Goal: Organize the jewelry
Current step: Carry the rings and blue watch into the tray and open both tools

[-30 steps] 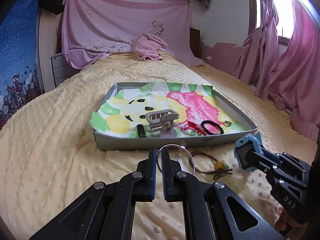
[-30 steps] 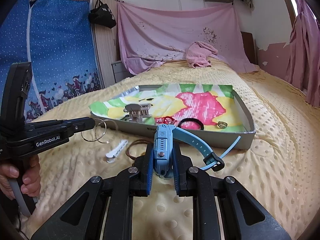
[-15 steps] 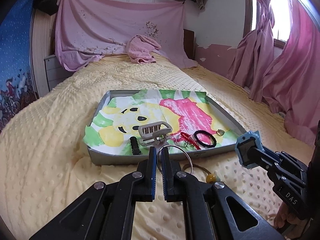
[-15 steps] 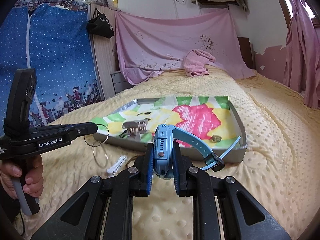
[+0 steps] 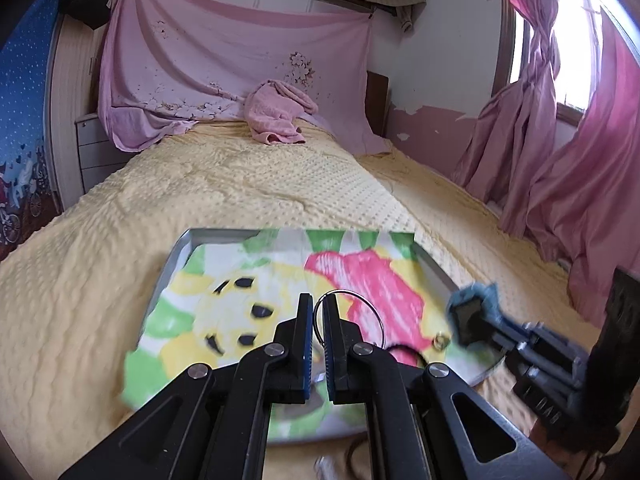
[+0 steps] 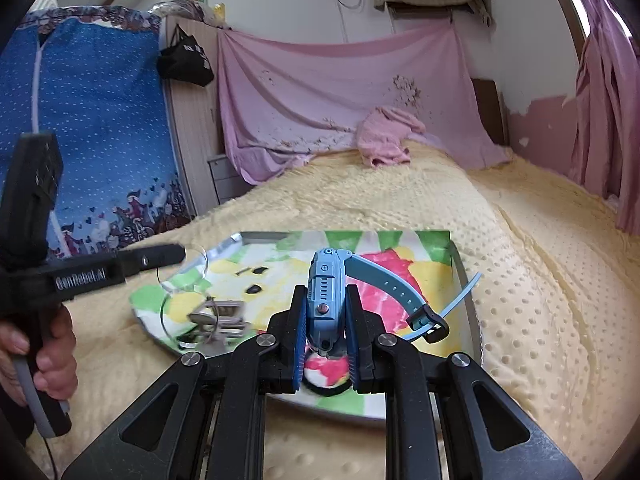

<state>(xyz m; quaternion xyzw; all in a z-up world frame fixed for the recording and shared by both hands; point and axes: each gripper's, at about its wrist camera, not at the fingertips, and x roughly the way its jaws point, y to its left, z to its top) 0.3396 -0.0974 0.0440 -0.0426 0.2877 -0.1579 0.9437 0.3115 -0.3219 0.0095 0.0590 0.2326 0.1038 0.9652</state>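
A thin, shiny metal ring (image 5: 347, 318) sits between matt black plastic fingers (image 5: 301, 336) lined with blue pads. A blue plastic watch (image 6: 326, 300) has a smooth, matt rubbery strap. The tray (image 6: 464, 280) looks like dull grey metal, lined with brightly printed paper. The yellow bedspread (image 6: 540, 300) is soft, bumpy cloth.

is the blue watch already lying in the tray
No, the blue watch is clamped between the fingers of the right gripper, held above the tray rather than resting in it.
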